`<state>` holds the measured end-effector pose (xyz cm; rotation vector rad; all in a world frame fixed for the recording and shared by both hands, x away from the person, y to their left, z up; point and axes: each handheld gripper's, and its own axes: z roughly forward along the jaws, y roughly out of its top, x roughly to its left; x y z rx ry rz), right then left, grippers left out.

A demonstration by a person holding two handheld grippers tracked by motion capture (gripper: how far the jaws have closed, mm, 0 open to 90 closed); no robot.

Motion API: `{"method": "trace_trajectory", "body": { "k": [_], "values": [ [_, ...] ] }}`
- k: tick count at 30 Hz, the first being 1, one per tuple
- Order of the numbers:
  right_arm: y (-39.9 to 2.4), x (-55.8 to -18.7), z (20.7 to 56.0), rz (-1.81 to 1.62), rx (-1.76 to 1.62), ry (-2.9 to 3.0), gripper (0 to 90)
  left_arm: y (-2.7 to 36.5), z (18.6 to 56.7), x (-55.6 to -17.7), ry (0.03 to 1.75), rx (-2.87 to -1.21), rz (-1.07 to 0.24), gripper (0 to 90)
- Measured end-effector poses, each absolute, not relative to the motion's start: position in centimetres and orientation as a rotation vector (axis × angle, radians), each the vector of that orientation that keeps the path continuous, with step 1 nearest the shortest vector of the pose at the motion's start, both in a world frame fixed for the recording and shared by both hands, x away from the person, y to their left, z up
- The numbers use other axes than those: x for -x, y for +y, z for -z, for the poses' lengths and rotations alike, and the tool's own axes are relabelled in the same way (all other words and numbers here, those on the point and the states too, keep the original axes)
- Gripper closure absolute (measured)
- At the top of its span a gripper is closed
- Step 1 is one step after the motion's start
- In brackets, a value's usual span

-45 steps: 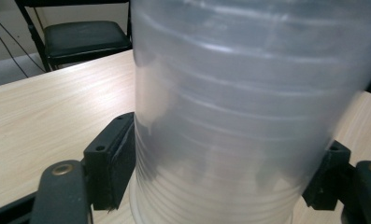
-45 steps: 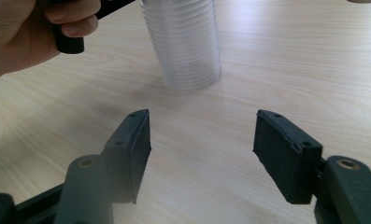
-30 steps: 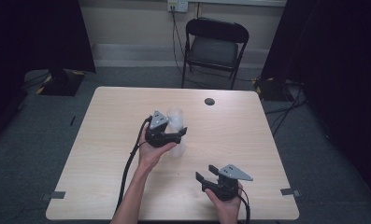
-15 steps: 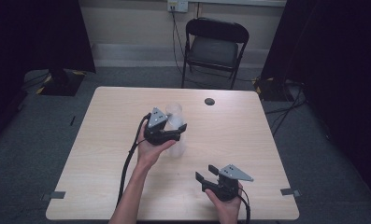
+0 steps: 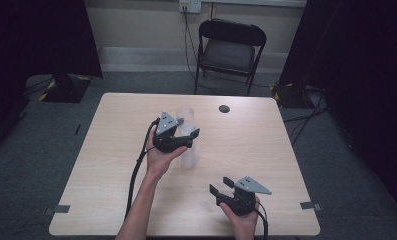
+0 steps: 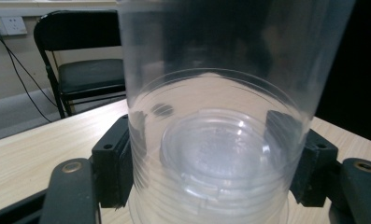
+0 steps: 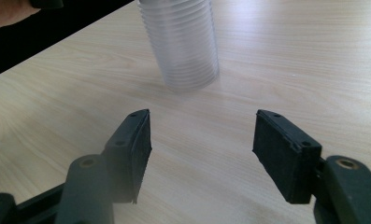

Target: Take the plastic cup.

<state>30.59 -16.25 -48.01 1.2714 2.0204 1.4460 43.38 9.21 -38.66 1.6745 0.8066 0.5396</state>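
1. The stack of clear plastic cups (image 5: 187, 137) is seen standing upright near the centre of the desk (image 5: 111, 150); in the left gripper view the stack (image 6: 211, 140) is shown close up, with the nested rims visible through its wall.
2. The left gripper (image 5: 178, 137) is held at the 9 o'clock side of the stack in the high view. Its jaws have just been closing, and in the left gripper view both black pads are seen pressed against opposite sides of the stack, so the stack is grasped.
3. The right gripper (image 5: 221, 190) is held near the desk's 5 o'clock edge, well apart from the stack. In the right gripper view its jaws (image 7: 199, 154) are spread wide with nothing between them, and the stack (image 7: 181, 42) is seen standing beyond them at 12 o'clock.
4. A small dark round object (image 5: 224, 108) is noted on the desk at 1 o'clock from the stack, apart from it.
5. A black folding chair (image 5: 228, 50) is recorded behind the desk's far edge.
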Motion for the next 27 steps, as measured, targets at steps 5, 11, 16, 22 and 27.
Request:
{"method": "trace_trajectory", "body": {
  "k": [5, 11, 16, 22, 27],
  "values": [
    [-16.3, -30.6, 48.0, -1.447, -1.273, 2.018, 36.4, 9.4, 38.3, -43.2, 0.788, -1.675, -0.541, 30.2],
    [-16.3, -30.7, 48.1, -1.443, -1.269, 2.024, 36.4, 9.6, 37.8, -43.1, 0.774, -1.663, -0.554, 30.2],
    [-16.3, -30.7, 48.1, -1.441, -1.273, 2.024, 36.4, 9.7, 37.5, -42.9, 0.769, -1.656, -0.565, 30.2],
    [-16.3, -30.7, 48.2, -1.437, -1.278, 2.022, 36.4, 10.2, 36.6, -42.1, 0.749, -1.636, -0.587, 30.2],
    [-16.2, -30.7, 48.3, -1.436, -1.269, 2.031, 36.4, 10.7, 36.0, -41.7, 0.747, -1.626, -0.593, 30.1]
  ]
}}
